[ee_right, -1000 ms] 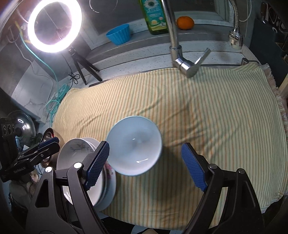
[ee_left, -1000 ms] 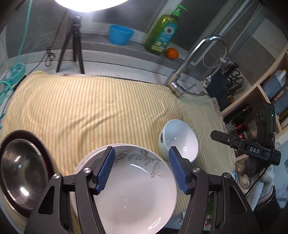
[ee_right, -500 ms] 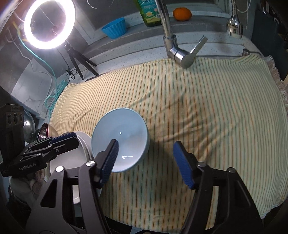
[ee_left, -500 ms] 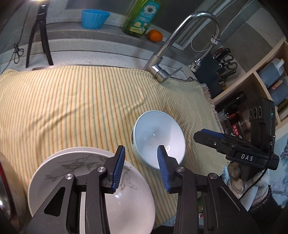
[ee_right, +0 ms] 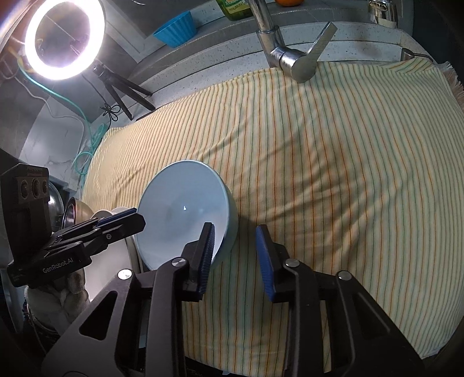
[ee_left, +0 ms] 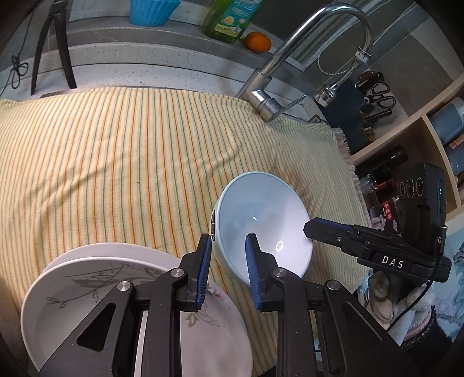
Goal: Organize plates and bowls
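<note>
A pale blue bowl (ee_left: 262, 223) sits on the striped cloth (ee_left: 116, 150), tilted, next to a stack of white plates with a leaf pattern (ee_left: 87, 293). My left gripper (ee_left: 227, 262) is partly closed, its jaws straddling the bowl's near left rim with a gap on each side. My right gripper (ee_right: 235, 255) is also partly closed, straddling the bowl's (ee_right: 182, 211) near right rim; its left finger is inside the bowl, its right one outside. Neither pinches the rim. Each gripper shows in the other's view: the right one (ee_left: 348, 237) and the left one (ee_right: 110, 229).
A chrome faucet (ee_left: 293, 66) stands over the cloth's far edge. A blue cup (ee_left: 150, 11), a soap bottle (ee_left: 229, 17) and an orange (ee_left: 258, 42) sit on the back ledge. A ring light (ee_right: 63, 37) on a tripod stands far left. Steel bowls (ee_right: 66, 208) lie left of the plates. Shelves (ee_left: 420, 139) stand at the right.
Both grippers have narrowed and moved in onto the bowl's rim from opposite sides. The left one swung right, off the plates. The bowl now tilts.
</note>
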A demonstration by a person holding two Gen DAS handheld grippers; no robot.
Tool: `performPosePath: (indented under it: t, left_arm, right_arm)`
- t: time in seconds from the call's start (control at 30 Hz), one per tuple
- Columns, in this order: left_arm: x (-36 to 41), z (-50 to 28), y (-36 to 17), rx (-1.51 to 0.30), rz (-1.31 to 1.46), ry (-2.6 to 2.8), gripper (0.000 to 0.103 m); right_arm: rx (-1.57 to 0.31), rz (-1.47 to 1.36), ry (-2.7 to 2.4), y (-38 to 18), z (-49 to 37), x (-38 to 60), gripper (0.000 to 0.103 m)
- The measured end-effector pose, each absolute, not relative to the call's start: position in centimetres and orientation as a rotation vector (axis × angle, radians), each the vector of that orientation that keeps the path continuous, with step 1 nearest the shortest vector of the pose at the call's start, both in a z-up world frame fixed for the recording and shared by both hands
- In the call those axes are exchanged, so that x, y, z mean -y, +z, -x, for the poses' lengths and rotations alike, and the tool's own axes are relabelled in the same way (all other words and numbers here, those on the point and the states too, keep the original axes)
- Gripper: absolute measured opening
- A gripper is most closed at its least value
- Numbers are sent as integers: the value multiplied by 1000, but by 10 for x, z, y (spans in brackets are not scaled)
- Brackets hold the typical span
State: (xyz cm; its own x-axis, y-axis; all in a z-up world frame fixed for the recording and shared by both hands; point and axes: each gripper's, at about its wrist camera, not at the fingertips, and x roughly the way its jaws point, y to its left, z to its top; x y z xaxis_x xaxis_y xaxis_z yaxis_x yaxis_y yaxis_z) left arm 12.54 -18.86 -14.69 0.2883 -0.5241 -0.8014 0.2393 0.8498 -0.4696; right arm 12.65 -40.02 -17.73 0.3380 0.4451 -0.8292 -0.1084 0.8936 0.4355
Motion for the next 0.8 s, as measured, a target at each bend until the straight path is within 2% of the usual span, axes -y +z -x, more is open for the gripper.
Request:
performPosePath:
  t: [0.3, 0.8]
  left_arm:
    - [193, -128, -152, -1187, 284, -530, 20]
    - [182, -121, -128, -1132, 282, -535, 20]
  right_arm:
    - [-1185, -321, 388, -184, -131, 393, 13]
    - [-1137, -309, 391, -153, -127, 382, 13]
